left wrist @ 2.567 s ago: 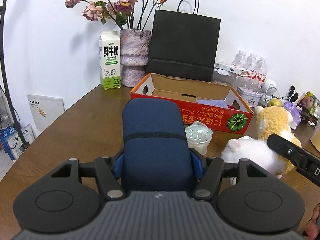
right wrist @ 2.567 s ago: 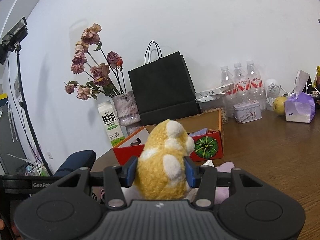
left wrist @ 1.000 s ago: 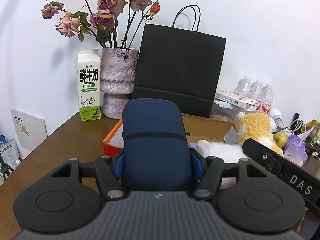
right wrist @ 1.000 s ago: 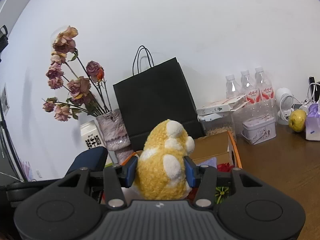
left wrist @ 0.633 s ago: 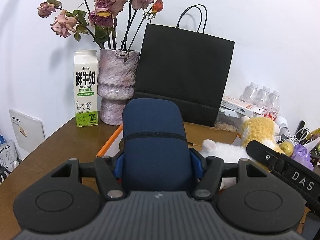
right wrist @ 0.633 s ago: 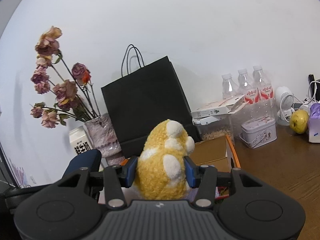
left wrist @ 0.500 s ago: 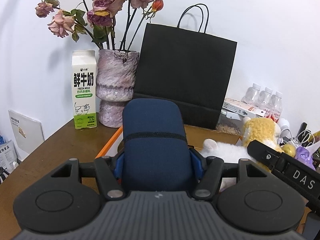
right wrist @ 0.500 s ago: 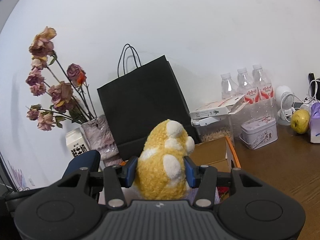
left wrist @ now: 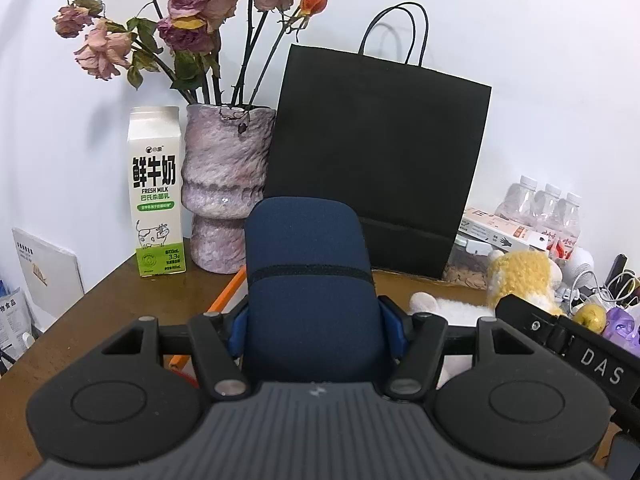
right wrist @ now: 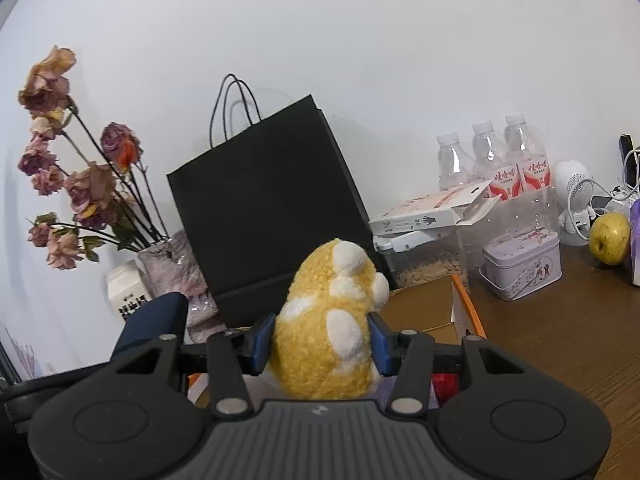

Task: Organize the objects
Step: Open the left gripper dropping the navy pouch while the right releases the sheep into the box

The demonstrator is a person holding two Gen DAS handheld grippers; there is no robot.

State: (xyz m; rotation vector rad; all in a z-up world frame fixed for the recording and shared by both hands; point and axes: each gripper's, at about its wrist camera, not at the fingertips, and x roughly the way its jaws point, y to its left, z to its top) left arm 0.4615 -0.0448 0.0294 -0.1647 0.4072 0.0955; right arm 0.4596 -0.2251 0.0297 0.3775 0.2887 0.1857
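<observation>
Left wrist view: left tool (left wrist: 312, 320) clamped on a navy blue padded case (left wrist: 306, 280), blue pads pressed to both its sides, case upright and raised above the brown tabletop (left wrist: 100, 308). Just right of it, yellow-and-white plush toy (left wrist: 520, 276) carried by the right tool, black bar lettered DAS across its lower part. Orange edge of the cardboard box (left wrist: 228, 292) peeking out below and left of the case. Behind, against the white wall: milk carton (left wrist: 157, 192), mottled pink vase (left wrist: 224, 188) with dried roses (left wrist: 192, 12), black paper bag (left wrist: 380, 156), 3 water bottles (left wrist: 548, 216) at far right.

Right wrist view: right tool (right wrist: 320, 344) gripping the plush toy (right wrist: 328, 328) at its sides, held up over the open cardboard box (right wrist: 456, 316), box floor partly hidden by the tool body. Navy case (right wrist: 156, 324) showing at left, level with the toy. Beyond the box: black paper bag (right wrist: 272, 208), clear container of seeds (right wrist: 432, 256) with a flat carton on top, lilac tin (right wrist: 522, 264), 3 bottles (right wrist: 492, 160), yellow-green apple (right wrist: 610, 236) on the tabletop (right wrist: 560, 340).
</observation>
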